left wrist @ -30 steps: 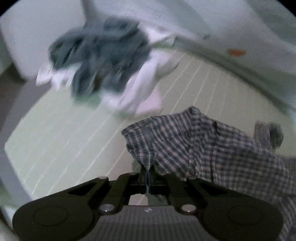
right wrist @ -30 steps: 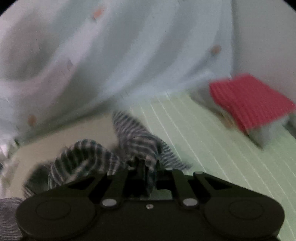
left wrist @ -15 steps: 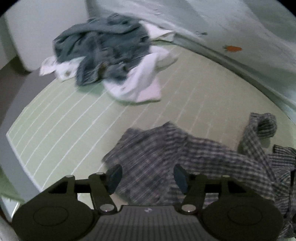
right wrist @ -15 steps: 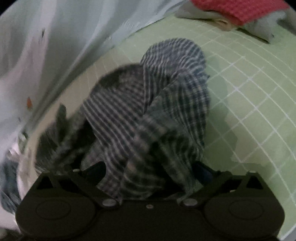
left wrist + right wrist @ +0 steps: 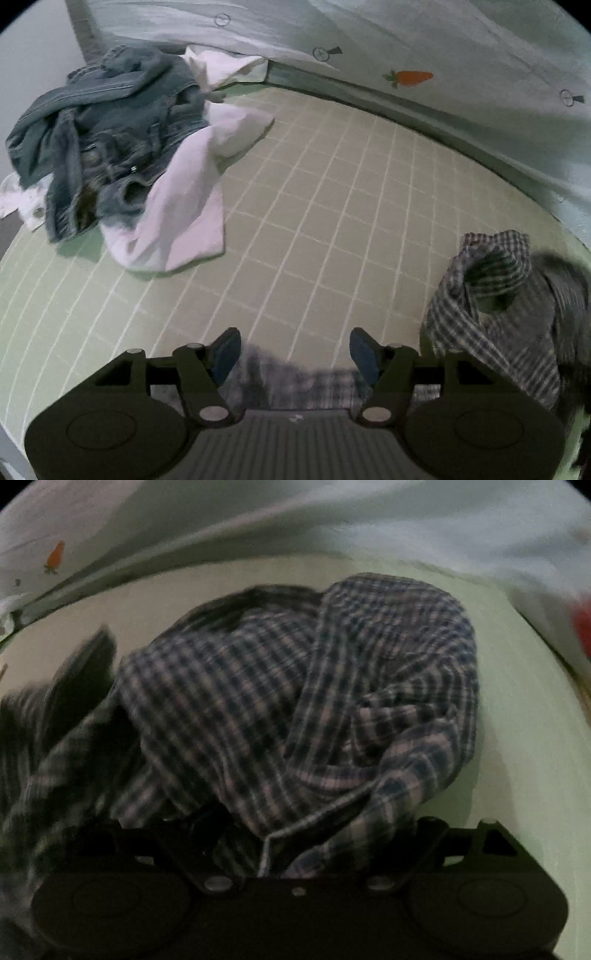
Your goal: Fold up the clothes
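Note:
A blue-and-white checked shirt (image 5: 295, 701) lies bunched on the green gridded sheet (image 5: 314, 203). In the left wrist view its crumpled sleeve (image 5: 495, 288) rises at the right, and a blurred edge of it lies under my left gripper (image 5: 294, 354). That gripper's jaws are opening; the blue pads (image 5: 225, 354) stand apart with nothing pressed between them. My right gripper (image 5: 280, 842) hovers close over the heap. Its jaws are closing from wide apart, cloth lies between them, and the fingertips are hidden under the fabric.
A heap of blue jeans (image 5: 110, 147) over white garments (image 5: 184, 206) sits at the far left of the sheet. A pale duvet with carrot prints (image 5: 406, 77) borders the back. Something red (image 5: 583, 627) shows at the right edge of the right wrist view.
Both grippers were shut on the checked shirt and have let it go; it dropped onto the sheet. The left gripper shifted away to the left, the right one sank close over the heap.

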A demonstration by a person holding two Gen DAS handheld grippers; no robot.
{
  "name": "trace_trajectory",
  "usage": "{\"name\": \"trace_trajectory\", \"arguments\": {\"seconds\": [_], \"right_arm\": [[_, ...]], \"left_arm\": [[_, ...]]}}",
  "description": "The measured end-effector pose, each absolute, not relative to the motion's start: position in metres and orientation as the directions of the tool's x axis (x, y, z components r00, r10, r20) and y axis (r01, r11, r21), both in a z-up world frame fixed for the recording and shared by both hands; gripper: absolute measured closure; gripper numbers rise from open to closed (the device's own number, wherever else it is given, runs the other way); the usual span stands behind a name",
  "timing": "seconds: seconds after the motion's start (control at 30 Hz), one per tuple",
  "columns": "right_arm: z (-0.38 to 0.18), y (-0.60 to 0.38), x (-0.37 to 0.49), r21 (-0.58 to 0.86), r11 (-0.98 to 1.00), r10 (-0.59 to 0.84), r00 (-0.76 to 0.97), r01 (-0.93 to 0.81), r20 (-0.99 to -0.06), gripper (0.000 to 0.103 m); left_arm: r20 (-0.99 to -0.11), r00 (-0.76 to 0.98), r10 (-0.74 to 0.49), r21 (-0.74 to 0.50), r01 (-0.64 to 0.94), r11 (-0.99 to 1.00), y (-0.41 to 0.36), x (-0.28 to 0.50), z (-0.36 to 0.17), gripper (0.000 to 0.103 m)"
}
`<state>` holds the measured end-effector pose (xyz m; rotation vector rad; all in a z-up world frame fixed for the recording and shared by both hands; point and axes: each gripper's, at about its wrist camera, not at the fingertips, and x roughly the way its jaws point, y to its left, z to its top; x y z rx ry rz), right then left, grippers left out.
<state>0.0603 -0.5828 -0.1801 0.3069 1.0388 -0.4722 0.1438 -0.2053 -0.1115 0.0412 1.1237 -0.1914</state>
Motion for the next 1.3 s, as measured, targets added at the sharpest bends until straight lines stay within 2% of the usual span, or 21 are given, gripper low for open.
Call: {"name": "trace_trajectory", "arguments": {"seconds": [0.2, 0.3, 0.6, 0.73, 0.93, 1.03, 1.13, 1.17, 1.2, 1.23, 1.3], "right_arm": [[-0.181, -0.601, 0.186, -0.049, 0.937, -0.234, 0.515, 0.346, -0.825, 0.003], [-0.171, -0.591, 0.205, -0.081, 0.922, -0.281, 0.507, 0.38, -0.815, 0.003], [-0.13, -0.512, 0.077, 0.133, 0.815, -0.274, 0.577, 0.565, -0.77, 0.001], [-0.131, -0.465, 0.035, 0.205, 0.823, -0.183, 0.588, 0.53, -0.788, 0.001], [-0.124, -0.413, 0.028, 0.279, 0.849, -0.081, 0.634, 0.448, -0.769, 0.002], [-0.132, -0.395, 0.041, 0.307, 0.843, -0.061, 0.646, 0.442, -0.761, 0.011], [-0.152, -0.387, 0.055, 0.273, 0.827, -0.086, 0.589, 0.492, -0.803, 0.025], [-0.161, -0.387, 0.058, 0.267, 0.821, -0.084, 0.57, 0.505, -0.817, 0.036], [-0.166, -0.386, 0.059, 0.276, 0.811, -0.076, 0.561, 0.515, -0.824, 0.051], [-0.169, -0.386, 0.057, 0.291, 0.799, -0.074, 0.566, 0.526, -0.821, 0.054], [-0.165, -0.384, 0.048, 0.327, 0.79, -0.071, 0.606, 0.519, -0.792, 0.084]], "left_arm": [[-0.928, 0.354, -0.117, -0.064, 0.159, 0.985, -0.213, 0.163, -0.135, 0.037], [-0.931, 0.347, -0.113, -0.059, 0.162, 0.985, -0.216, 0.162, -0.137, 0.037], [-0.915, 0.368, -0.164, -0.102, 0.182, 0.978, -0.207, 0.139, -0.12, 0.035], [-0.903, 0.386, -0.187, -0.106, 0.223, 0.969, -0.202, 0.12, -0.108, 0.034], [-0.884, 0.425, -0.195, -0.084, 0.266, 0.96, -0.166, 0.092, -0.091, 0.031], [-0.878, 0.442, -0.184, -0.089, 0.228, 0.97, -0.137, 0.088, -0.085, 0.031], [-0.872, 0.453, -0.186, -0.109, 0.189, 0.976, -0.11, 0.087, -0.082, 0.031], [-0.871, 0.455, -0.187, -0.114, 0.182, 0.977, -0.104, 0.086, -0.081, 0.031], [-0.869, 0.458, -0.186, -0.116, 0.178, 0.977, -0.1, 0.085, -0.08, 0.031], [-0.868, 0.461, -0.187, -0.116, 0.177, 0.977, -0.097, 0.083, -0.079, 0.031], [-0.864, 0.467, -0.19, -0.116, 0.183, 0.976, -0.093, 0.08, -0.078, 0.031]]}}
